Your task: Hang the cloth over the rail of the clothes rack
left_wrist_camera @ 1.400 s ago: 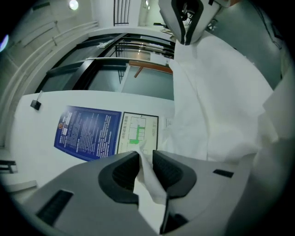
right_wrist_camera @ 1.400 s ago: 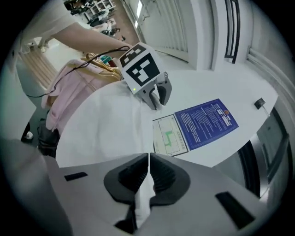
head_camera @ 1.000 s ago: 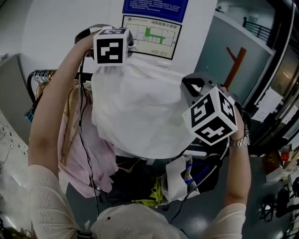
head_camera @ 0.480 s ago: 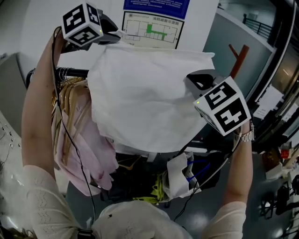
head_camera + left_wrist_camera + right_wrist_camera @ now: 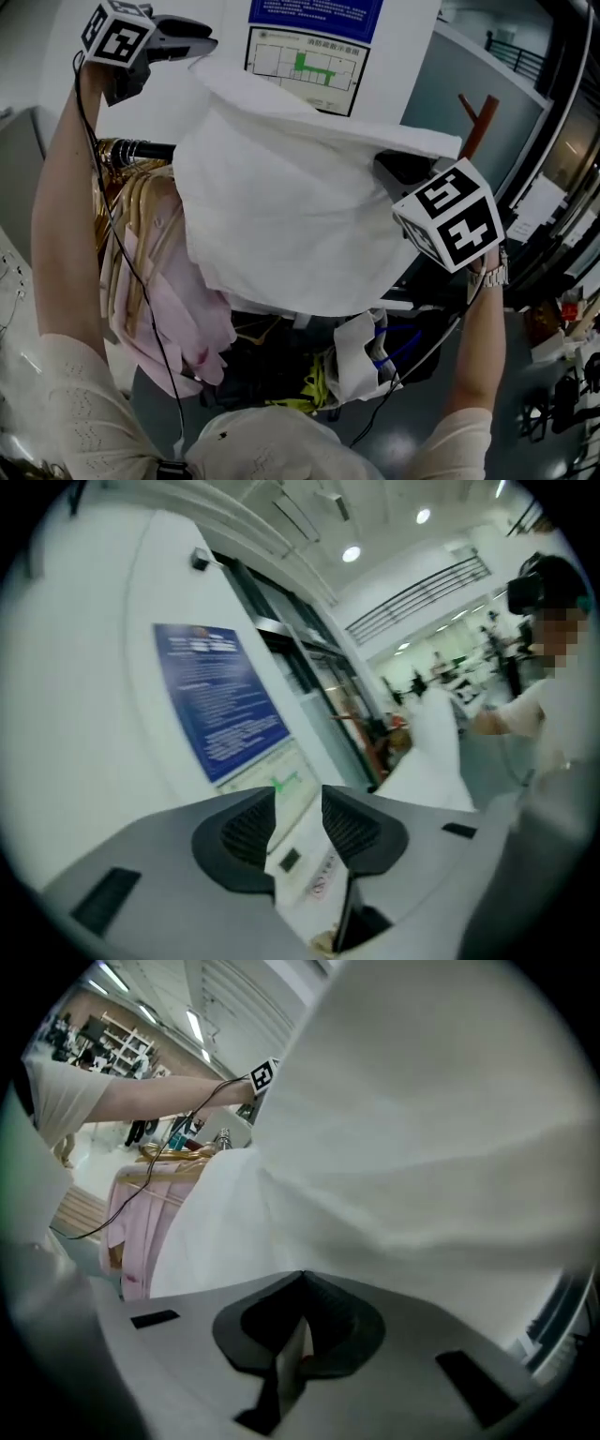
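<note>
While its right end was pinched in a gripper, the lot stood as follows.

1. White cloth [image 5: 291, 216]. It lay broad and rumpled across the top of the clothes rack, hiding most of the rail [image 5: 145, 149]. Its upper edge was stretched up toward the right. Whether the far half had dropped behind the rail could not be told.
2. Pink garment [image 5: 178, 309]. It hung below the rail, just beside the cloth's left edge.
3. Wooden hangers [image 5: 136, 202]. A crowded bunch on the bare left stretch of the rail, carrying the pink garment.
4. Right gripper [image 5: 300, 1283]. Its jaws were pressed together on a fold of the cloth at the upper right edge.
5. Left gripper [image 5: 298, 806]. It was raised high at the left, above the rail. Its jaws had just been opening and stood apart with nothing between them, only the floor-plan sign [image 5: 305, 61] on the wall behind the gap. The cloth's loose corner lay just beside its tips.

Step in hand, as I judged it: the draping itself, with the left corner freed and the right end not yet let go.

Next move, as I judged it: the right gripper would need to carry its edge over and beyond the rail, lower it until the cloth bore its own weight on both sides, then part its jaws. The risk was the cloth sliding off toward the heavier side.
</note>
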`<action>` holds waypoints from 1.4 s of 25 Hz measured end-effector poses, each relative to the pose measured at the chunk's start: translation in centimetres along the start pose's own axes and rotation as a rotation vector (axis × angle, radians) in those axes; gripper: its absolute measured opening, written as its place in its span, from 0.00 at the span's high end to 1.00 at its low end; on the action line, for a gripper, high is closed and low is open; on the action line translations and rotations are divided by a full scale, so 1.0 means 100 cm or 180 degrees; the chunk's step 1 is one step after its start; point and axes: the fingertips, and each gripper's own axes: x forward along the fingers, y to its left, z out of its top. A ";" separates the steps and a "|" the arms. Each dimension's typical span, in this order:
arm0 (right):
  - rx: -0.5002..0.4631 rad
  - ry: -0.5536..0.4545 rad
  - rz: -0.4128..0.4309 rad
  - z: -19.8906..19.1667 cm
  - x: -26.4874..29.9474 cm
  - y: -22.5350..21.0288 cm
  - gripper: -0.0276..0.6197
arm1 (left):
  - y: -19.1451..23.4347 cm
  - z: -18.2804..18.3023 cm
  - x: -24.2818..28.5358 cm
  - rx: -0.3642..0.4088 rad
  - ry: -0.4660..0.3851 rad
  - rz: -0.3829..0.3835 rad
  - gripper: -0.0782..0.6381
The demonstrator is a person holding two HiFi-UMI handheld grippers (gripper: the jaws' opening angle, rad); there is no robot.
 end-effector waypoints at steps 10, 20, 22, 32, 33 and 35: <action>0.0213 0.0026 0.0124 -0.001 0.004 -0.003 0.93 | -0.100 0.046 -0.020 0.1215 -0.0422 0.0938 0.67; -0.0099 -0.0212 -0.0407 -0.001 -0.010 -0.007 0.93 | -0.222 0.003 -0.038 0.1015 -0.0571 0.2384 0.67; -0.0285 -0.0315 -0.0717 0.006 -0.020 -0.010 0.93 | -0.231 -0.032 -0.027 0.0520 -0.0508 0.2285 0.67; 0.0947 -0.1506 -0.1630 -0.026 -0.117 0.040 0.93 | -0.230 -0.134 -0.040 -0.0958 -0.0579 0.2582 0.67; 0.1122 -0.1446 -0.1644 -0.045 -0.114 0.042 0.93 | -0.229 -0.145 -0.037 -0.1129 -0.0577 0.2469 0.67; 0.1521 -0.1352 -0.1611 -0.079 -0.113 0.039 0.92 | -0.225 -0.164 -0.029 -0.1401 -0.0533 0.2275 0.67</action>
